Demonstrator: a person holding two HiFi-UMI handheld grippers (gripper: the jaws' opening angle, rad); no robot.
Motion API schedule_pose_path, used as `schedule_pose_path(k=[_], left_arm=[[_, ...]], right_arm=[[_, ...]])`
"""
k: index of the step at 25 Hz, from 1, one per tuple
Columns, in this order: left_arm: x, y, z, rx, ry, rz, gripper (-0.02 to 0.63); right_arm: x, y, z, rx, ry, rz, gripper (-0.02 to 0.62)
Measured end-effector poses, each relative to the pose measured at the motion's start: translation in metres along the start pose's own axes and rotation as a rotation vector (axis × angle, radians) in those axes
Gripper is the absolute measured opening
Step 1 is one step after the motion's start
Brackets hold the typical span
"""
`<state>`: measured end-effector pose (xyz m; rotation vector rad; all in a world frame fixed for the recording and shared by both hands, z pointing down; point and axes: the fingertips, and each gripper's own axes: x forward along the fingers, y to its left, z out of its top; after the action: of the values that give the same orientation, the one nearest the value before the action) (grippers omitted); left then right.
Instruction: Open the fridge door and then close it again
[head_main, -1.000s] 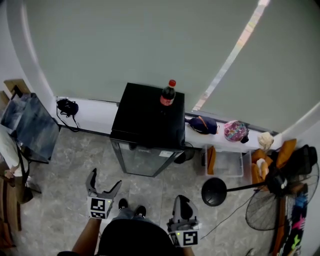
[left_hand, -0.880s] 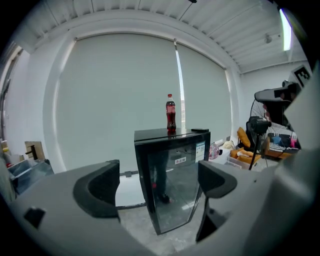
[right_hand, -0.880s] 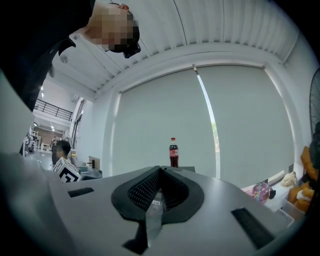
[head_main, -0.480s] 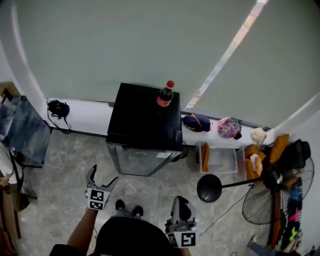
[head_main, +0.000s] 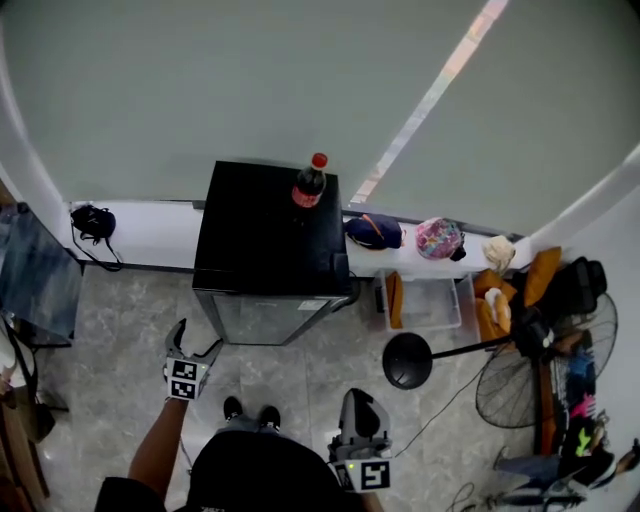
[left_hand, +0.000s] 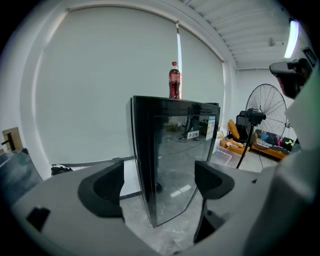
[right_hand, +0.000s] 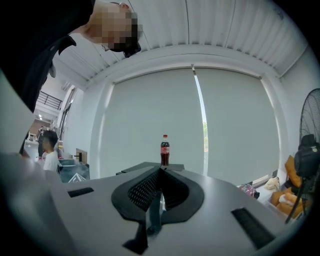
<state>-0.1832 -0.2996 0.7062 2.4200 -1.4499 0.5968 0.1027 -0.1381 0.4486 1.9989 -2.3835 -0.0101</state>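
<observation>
A small black fridge (head_main: 270, 235) with a glass door (head_main: 265, 318) stands shut against the wall, with a cola bottle (head_main: 308, 182) on top. My left gripper (head_main: 193, 343) hangs in front of the fridge's left front corner, apart from it. It is open; its jaws have just been closing a little with nothing between them. In the left gripper view the fridge (left_hand: 170, 155) and bottle (left_hand: 174, 80) lie ahead between the left gripper's (left_hand: 157, 182) pads. My right gripper (head_main: 360, 408) is held low near my body, shut and empty, and the right gripper (right_hand: 160, 187) points level at the bottle (right_hand: 164, 150).
A floor fan (head_main: 540, 385) with a round black base (head_main: 408, 360) stands right of the fridge, beside a clear bin (head_main: 425, 300). A white ledge (head_main: 140, 235) along the wall carries bags. A glass-topped table (head_main: 35, 285) is at the left. A person (right_hand: 49, 150) stands far left.
My left gripper has sunk toward the floor and now looks smaller and further left in the head view. The right gripper has stayed put. The head view has shifted, so the fridge sits further left.
</observation>
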Motion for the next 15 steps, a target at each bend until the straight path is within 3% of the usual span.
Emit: schedule_pose_path(k=[15], left_arm=[[0.068, 0.017, -0.03, -0.014, 0.11, -0.061, 0.377]], right_arm=[[0.0, -0.008, 0.0, 0.007, 0.014, -0.08, 0.009]])
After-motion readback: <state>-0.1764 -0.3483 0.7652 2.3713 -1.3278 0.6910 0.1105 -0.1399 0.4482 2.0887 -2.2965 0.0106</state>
